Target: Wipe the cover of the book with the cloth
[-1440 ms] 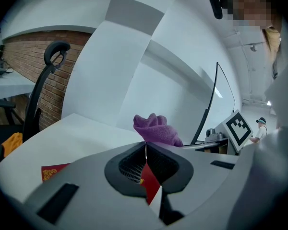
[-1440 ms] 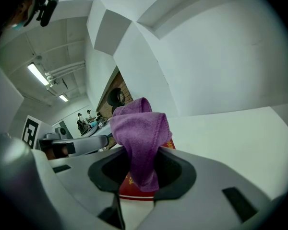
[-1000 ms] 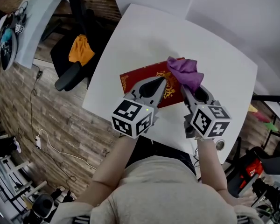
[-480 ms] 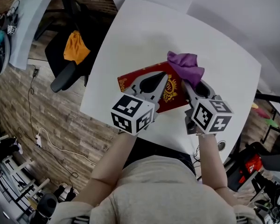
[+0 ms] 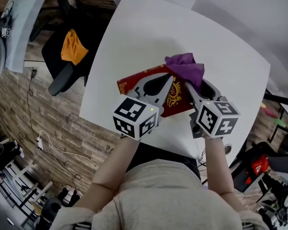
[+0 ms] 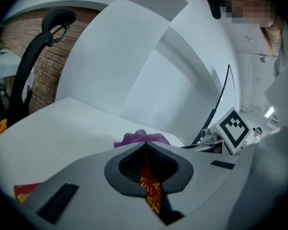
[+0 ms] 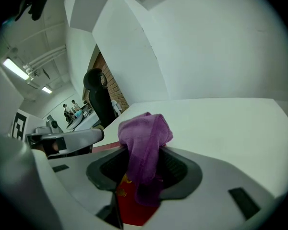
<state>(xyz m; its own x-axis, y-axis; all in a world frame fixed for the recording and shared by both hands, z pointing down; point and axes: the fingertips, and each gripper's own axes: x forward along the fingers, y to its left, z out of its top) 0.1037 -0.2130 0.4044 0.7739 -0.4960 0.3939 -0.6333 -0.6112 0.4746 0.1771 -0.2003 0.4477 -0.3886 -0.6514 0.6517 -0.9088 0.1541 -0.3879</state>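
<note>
- Found book (image 5: 134, 83) lying flat on matte white table (image 5: 144, 28), near the front edge; noted hard rectangular red cover with gold ornament in the middle and at the corner.
- Noted cloth (image 5: 185, 68): purple, soft nap, crumpled into a bunch on the book's far right corner and spilling just past its edge.
- Saw left gripper (image 5: 170, 79) low over the cover, smooth grey tapered jaws pressed together tip to tip with nothing between; glimpsed red-and-gold cover through the slot behind the tips.
- Saw right gripper (image 5: 196, 86) at the book's right side, jaws parted, having just been opening, with the cloth sitting loose between the dark ribbed pads, folded over at the top and drooping toward the cover.
- Logged boxy marker cube (image 5: 134, 119) with black-and-white squares at the rear of the left gripper, and another like it on the right.
- Spotted black chair (image 5: 62, 78) left of the table, with orange fabric (image 5: 72, 47) heaped on the seat.
</note>
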